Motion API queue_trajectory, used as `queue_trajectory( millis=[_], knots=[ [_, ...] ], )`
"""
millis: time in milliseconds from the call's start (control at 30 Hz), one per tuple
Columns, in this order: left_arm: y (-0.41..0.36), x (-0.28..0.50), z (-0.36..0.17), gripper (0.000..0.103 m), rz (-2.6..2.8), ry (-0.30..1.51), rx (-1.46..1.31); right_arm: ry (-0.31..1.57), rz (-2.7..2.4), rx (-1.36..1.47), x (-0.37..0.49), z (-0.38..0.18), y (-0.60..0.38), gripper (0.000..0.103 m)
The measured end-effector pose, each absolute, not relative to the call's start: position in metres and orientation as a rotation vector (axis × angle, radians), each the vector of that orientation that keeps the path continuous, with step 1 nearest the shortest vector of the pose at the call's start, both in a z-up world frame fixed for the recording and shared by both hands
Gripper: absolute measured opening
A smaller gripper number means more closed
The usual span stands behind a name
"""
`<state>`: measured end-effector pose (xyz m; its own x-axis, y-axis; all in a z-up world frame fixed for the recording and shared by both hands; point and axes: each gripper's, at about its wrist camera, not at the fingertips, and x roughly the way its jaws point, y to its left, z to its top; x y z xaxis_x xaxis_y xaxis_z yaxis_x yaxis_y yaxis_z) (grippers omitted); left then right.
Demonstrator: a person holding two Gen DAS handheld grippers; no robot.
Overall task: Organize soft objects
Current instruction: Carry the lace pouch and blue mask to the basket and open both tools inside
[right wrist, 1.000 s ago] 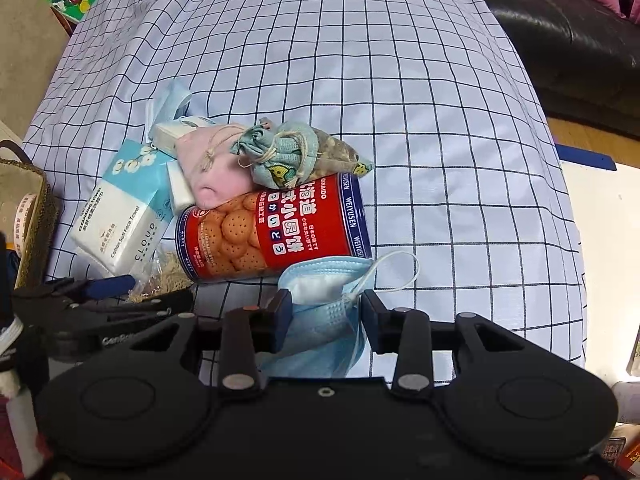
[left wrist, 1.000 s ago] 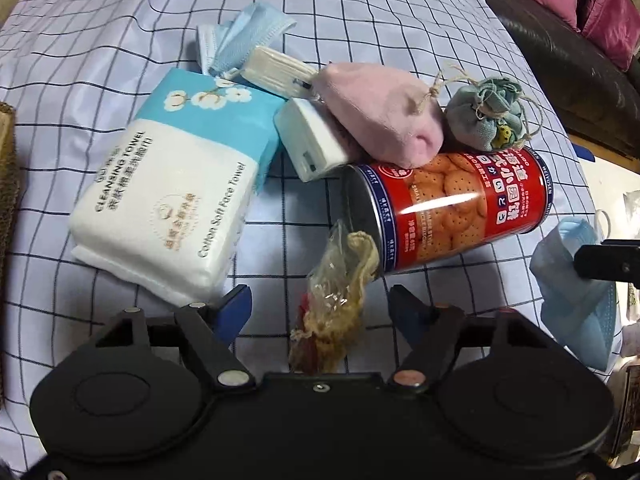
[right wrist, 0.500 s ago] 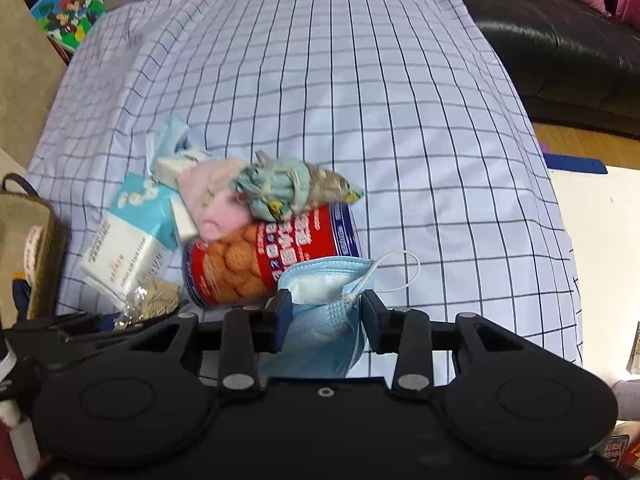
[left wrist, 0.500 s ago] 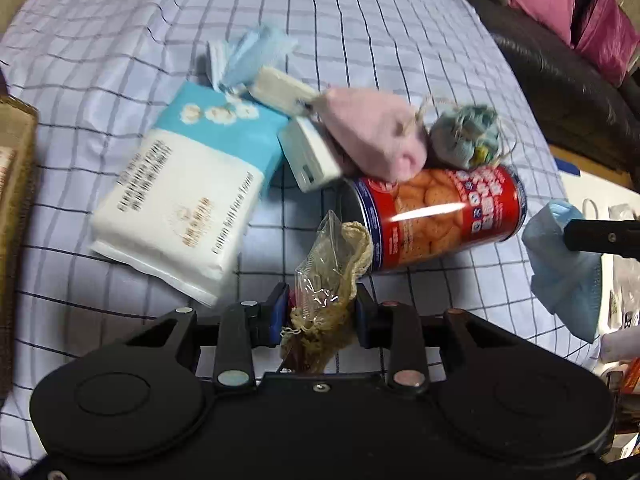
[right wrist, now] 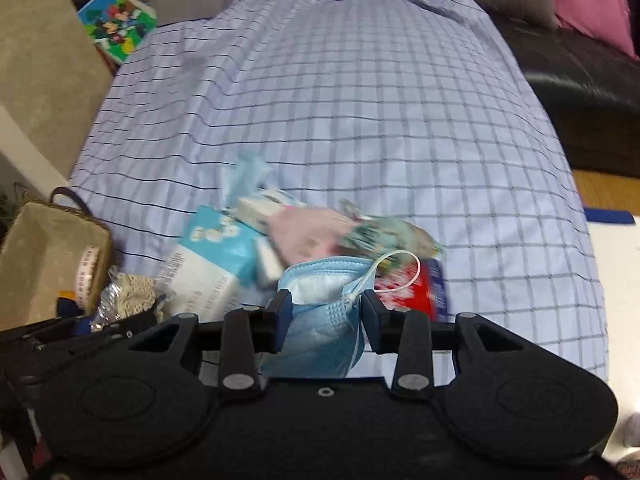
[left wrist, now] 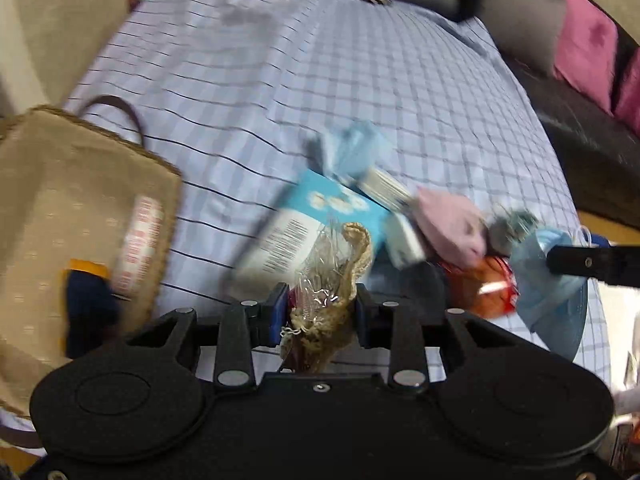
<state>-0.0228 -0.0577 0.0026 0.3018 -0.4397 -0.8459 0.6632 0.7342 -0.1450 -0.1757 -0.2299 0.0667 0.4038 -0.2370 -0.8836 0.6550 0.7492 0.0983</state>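
A carrying step is judged to be in hand: two soft things are being held clear of the checked cloth [right wrist: 360, 112] that covers the desk, and a drop-off is what appears to be called for next. The woven basket [left wrist: 60, 208], seen to the left of the left gripper [left wrist: 320, 316], is judged the likely place for them, so a swing leftward, a pause above its open top and then a widening of the fingers would be needed; some things are already lying inside it. Ahead of both pairs of fingers the remaining pile is being left on the cloth: a blue-and-white tissue pack [left wrist: 304, 224], a pink pouch [left wrist: 452, 224] and, partly hidden, a red tin [left wrist: 488, 288]. By the right gripper [right wrist: 326, 312] a blue face mask [right wrist: 320, 312] is being pinched, the fingers narrowed onto its folds and its ear loop arching up beyond the right finger. Between the left fingers [left wrist: 278, 312], likewise narrowed, a clear crinkled bag of beige knit [left wrist: 332, 280] is being clamped, its top standing up past the tips. Both tools are being held low and roughly level, side by side, pointing forward over the cloth; the left view is blurred.
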Motion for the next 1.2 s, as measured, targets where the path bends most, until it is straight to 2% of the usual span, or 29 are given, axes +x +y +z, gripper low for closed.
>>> queue_trajectory(
  millis=[433,800,833,900,933,1200],
  knots=[
    [0.028,0.032,0.034,0.033,-0.412,0.867,0.154,0.923,-0.416,0.481,-0.086,0.087,-0.167,0.037],
    [0.073,0.043,0.032,0.035,-0.327,0.868,0.175,0.874,-0.299,0.494,-0.015,0.083,-0.11,0.037],
    [0.074,0.044,0.03,0.039,-0.324,0.871,0.178,0.875,-0.288,0.499,-0.01,0.082,-0.106,0.037],
    [0.077,0.045,0.028,0.064,-0.299,0.867,0.195,0.88,-0.273,0.502,0.0,0.077,-0.098,0.037],
    [0.078,0.046,0.026,0.068,-0.282,0.863,0.203,0.883,-0.266,0.502,0.003,0.075,-0.093,0.037],
    [0.085,0.046,0.029,0.074,-0.269,0.831,0.19,0.882,-0.227,0.522,0.022,0.064,-0.08,0.038]
  ],
)
